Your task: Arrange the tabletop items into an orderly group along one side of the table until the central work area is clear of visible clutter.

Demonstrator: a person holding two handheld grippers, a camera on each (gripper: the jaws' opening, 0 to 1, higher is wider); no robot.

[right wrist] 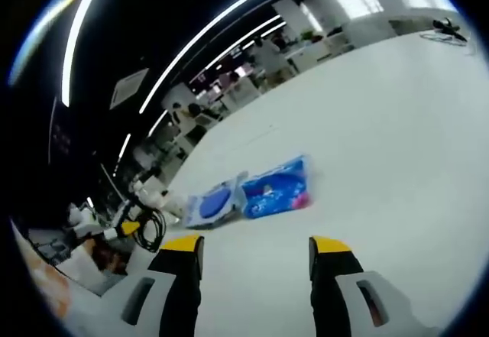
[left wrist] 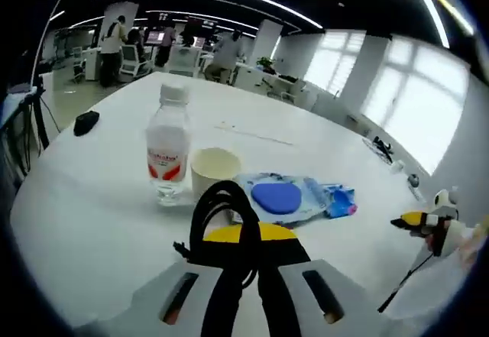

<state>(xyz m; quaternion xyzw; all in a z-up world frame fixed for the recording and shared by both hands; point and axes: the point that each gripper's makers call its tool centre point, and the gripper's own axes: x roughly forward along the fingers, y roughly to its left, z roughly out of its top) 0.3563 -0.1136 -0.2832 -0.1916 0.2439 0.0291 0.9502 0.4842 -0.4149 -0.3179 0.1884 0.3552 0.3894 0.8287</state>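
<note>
Your left gripper [left wrist: 243, 257] hovers low over the white table [left wrist: 92, 199], its jaws drawn close together on a loop of black cable [left wrist: 221, 215] that arches up between the yellow tips. Just past it, toward the table's middle, stands a clear water bottle [left wrist: 168, 153] with a white cap and a red-and-white label, upright. A cream paper cup [left wrist: 215, 167] sits just beside the bottle, open mouth up. Next to the cup lies a clear packet holding a blue round pad [left wrist: 279, 198], and touching its far end a crumpled blue wrapper [left wrist: 336, 199] with a pink spot. A small black object [left wrist: 85, 122] rests near the table's far left edge, well apart from the group. A thin pale line lies on the tabletop beyond the cup; what it is cannot be told.

Your right gripper [right wrist: 256, 257] is held above bare tabletop [right wrist: 382, 123], jaws wide apart with nothing between them. Ahead of it, in the right gripper view, lie the packet with the blue pad [right wrist: 212, 202] and a blue printed pack [right wrist: 276, 186], touching end to end. The other gripper [right wrist: 130, 228], with its cable, comes in from the left of that view.

Beyond the table's edges, an open office stretches away: desks, chairs, standing people, long ceiling light strips, and bright windows along one wall.
</note>
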